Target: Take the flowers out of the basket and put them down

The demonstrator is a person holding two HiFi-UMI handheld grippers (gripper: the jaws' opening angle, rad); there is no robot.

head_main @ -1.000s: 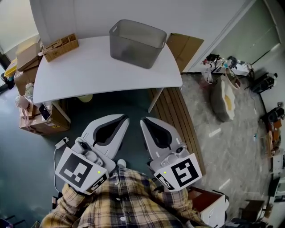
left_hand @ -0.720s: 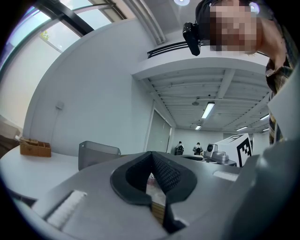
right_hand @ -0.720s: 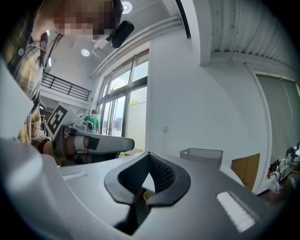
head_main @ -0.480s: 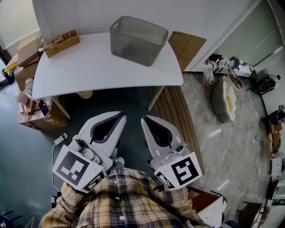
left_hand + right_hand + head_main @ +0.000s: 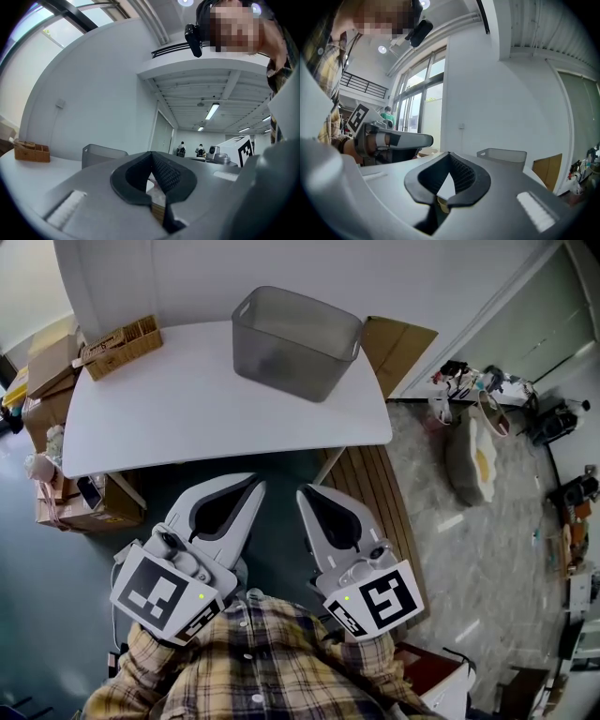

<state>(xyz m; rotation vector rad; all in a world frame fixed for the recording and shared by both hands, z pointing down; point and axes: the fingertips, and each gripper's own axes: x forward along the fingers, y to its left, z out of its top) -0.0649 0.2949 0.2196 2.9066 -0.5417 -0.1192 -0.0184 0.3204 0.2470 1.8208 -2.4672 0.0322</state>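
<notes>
- Left gripper (image 5: 253,486) and right gripper (image 5: 307,493) sit clenched shut on nothing, side by side, short of the white table (image 5: 187,404).
- Grey basket (image 5: 295,343) stands at the table's far edge.

The white table (image 5: 206,413) bears a grey basket (image 5: 295,343) near its far edge; a brown box (image 5: 119,341) far left.

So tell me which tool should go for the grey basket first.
Right, probably: the right tool points almost straight at the basket; the left tool sits further aside. Both are shut.
</notes>
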